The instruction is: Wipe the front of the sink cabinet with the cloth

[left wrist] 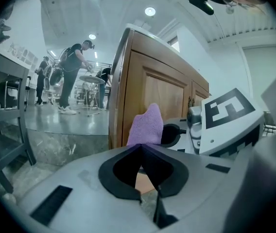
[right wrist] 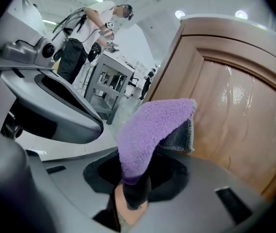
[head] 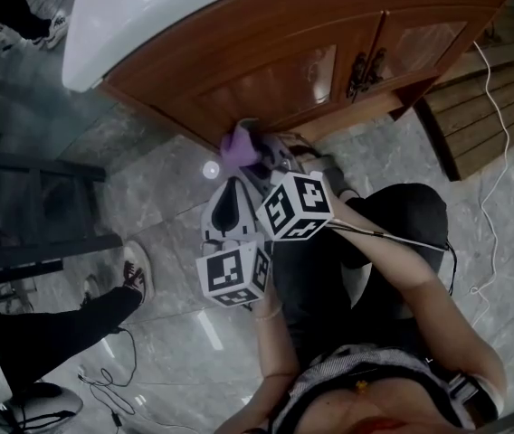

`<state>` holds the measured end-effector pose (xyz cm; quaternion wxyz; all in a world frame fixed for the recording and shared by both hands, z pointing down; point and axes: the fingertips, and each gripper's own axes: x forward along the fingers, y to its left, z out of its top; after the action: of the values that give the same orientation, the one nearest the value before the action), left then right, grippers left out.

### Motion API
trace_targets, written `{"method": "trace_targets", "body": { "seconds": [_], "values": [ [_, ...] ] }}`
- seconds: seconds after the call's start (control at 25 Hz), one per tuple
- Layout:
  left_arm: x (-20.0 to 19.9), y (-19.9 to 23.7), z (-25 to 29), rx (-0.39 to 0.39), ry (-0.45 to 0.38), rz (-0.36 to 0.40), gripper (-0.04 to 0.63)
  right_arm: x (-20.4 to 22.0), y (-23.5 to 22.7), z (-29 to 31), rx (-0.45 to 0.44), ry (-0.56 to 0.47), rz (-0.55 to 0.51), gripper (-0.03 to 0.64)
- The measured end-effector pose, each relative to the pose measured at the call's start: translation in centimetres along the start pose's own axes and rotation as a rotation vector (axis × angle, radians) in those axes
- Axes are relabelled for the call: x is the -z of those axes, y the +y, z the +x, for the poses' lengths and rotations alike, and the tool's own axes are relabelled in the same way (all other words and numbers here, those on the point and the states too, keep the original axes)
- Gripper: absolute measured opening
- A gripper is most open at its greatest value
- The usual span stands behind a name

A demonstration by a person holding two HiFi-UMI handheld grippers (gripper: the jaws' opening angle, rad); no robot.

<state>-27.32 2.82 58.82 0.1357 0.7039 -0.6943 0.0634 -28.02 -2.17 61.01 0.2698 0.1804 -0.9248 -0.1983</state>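
Note:
The wooden sink cabinet (head: 284,70) stands under a white sink top (head: 148,7). A purple cloth (head: 237,143) with a grey underside is held against the cabinet's lower left front. My right gripper (head: 255,156) is shut on the cloth (right wrist: 152,130), which folds up out of its jaws (right wrist: 135,176) beside the cabinet door panel (right wrist: 245,115). My left gripper (head: 235,181) sits just left of it, jaws (left wrist: 140,147) closed together, with the cloth (left wrist: 146,126) rising just beyond its tips. The right gripper's marker cube (left wrist: 225,120) shows beside it, near the cabinet corner (left wrist: 147,91).
A dark metal rack (head: 22,215) stands to the left on the grey tile floor. A bystander's leg and shoe (head: 135,274) are close by at the lower left. A white cable (head: 497,152) runs past wooden slats (head: 492,98) at the right. People (left wrist: 72,76) work far behind.

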Motion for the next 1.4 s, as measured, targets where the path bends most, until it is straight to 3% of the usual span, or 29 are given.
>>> {"method": "trace_targets", "body": {
  "seconds": [1.4],
  "values": [
    [1.2,-6.0,3.5,0.139,0.032,0.016,0.000,6.5,-6.1,-4.5,0.122,0.079,0.099,0.163]
  ]
}}
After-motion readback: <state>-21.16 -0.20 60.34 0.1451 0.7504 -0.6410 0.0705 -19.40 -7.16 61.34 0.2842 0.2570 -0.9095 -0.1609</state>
